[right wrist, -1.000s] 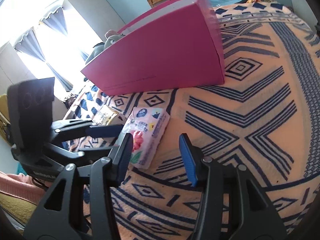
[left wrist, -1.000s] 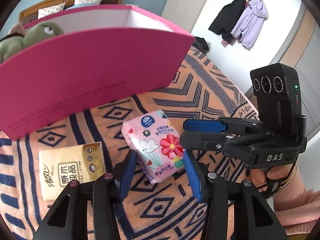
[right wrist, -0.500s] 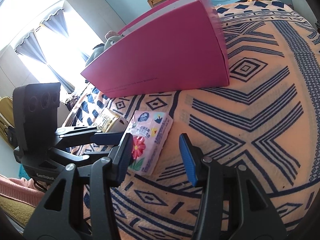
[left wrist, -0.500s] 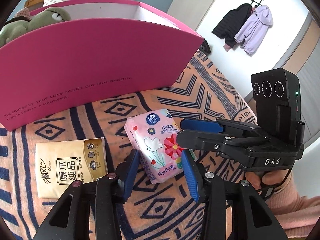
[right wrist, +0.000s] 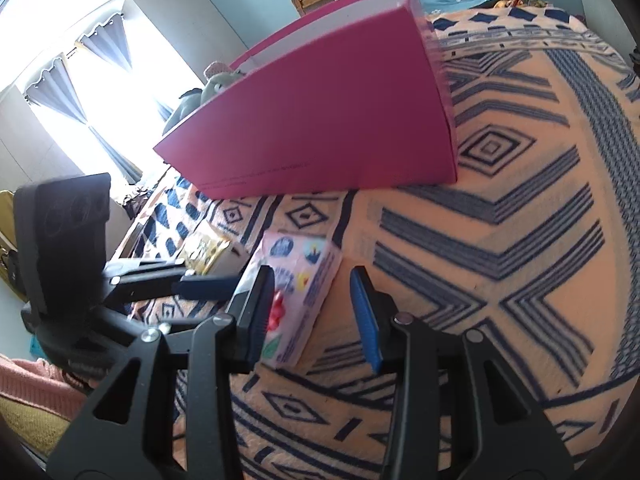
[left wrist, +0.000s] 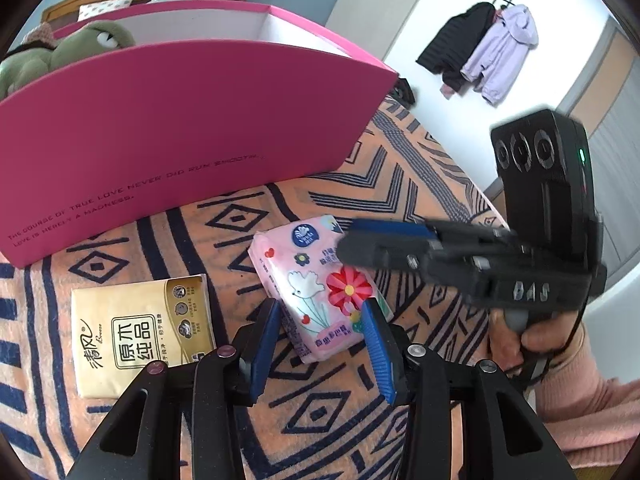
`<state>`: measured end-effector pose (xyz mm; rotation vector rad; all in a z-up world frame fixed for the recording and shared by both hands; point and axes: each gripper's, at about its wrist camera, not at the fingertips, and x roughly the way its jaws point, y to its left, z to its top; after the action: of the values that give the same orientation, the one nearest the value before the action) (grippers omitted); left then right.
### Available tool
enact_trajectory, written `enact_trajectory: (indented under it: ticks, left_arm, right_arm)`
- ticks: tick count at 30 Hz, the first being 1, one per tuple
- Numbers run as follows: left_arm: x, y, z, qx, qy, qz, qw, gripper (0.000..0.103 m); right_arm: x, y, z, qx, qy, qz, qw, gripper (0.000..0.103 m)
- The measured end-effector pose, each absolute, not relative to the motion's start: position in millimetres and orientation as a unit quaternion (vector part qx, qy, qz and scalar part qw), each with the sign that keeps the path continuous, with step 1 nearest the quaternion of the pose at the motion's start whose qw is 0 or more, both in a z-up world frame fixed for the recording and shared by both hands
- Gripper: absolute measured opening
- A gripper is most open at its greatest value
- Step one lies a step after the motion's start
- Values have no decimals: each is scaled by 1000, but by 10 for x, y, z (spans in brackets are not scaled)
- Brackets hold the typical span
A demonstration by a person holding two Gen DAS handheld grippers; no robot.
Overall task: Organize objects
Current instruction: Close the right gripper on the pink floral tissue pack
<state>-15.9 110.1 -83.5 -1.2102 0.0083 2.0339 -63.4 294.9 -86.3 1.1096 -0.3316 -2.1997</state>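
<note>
The left gripper [left wrist: 322, 344] and right gripper [right wrist: 312, 312] both stand released, jaws spread around the pink pack [left wrist: 320, 296], which lies on the blanket [left wrist: 400, 200] with no pad visibly touching it. Best to centre one gripper and clamp the soft wrap gently. Its writing is too small to read. The gold pack [left wrist: 140, 332] reads "Breeze". Beyond, the box [left wrist: 180, 128] reads "LOVE NEVER DID RUN SMOOTH".

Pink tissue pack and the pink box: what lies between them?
Only bare patterned blanket between the pink tissue pack and the pink box, clearest in the left wrist view.
</note>
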Motion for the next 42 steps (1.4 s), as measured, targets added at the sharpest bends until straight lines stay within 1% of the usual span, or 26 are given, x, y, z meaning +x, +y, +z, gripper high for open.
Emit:
enact_trajectory:
  ticks: [5, 12, 14, 15, 21, 26, 29, 32, 36, 39, 42]
  left_arm:
    - [-99, 1109, -820, -469, 19, 797, 381, 43]
    - [1, 1140, -860, -469, 50, 796, 380, 46]
    - [13, 1144, -875, -469, 57, 799, 372, 46]
    - [10, 1138, -871, -469, 56, 800, 369, 46]
    - [-55, 1157, -856, -475, 42, 807, 348, 46]
    - [-134, 1156, -859, -483, 22, 808, 336, 43]
    - [-151, 1152, -841, -490, 0, 800, 347, 43]
    - [-167, 1085, -833, -485, -16, 788, 379, 43]
    - [-140, 1179, -824, -491, -6, 784, 381, 43]
    - [-211, 1232, -900, -508, -27, 771, 383, 43]
    - [-251, 1260, -912, -505, -35, 774, 379, 42]
  right_arm:
    - [-795, 2798, -764, 414, -97, -842, 331, 42]
    - [-996, 2599, -828, 436, -60, -829, 345, 42]
    - [-972, 2607, -860, 440, -48, -829, 342, 39]
    - [-944, 2636, -869, 439, -47, -828, 345, 35]
    - [-750, 2899, -855, 439, -60, -836, 325, 35]
    - [-588, 3027, -839, 445, -62, -833, 322, 35]
    - [-569, 3093, -837, 442, -84, -833, 323, 36]
    - [-616, 3149, -840, 431, -116, -836, 320, 36]
    - [-669, 3059, -888, 433, -119, -831, 327, 36]
    - [-667, 3036, -925, 435, -126, -828, 331, 36]
    - [-631, 3075, -921, 435, -132, -827, 331, 36]
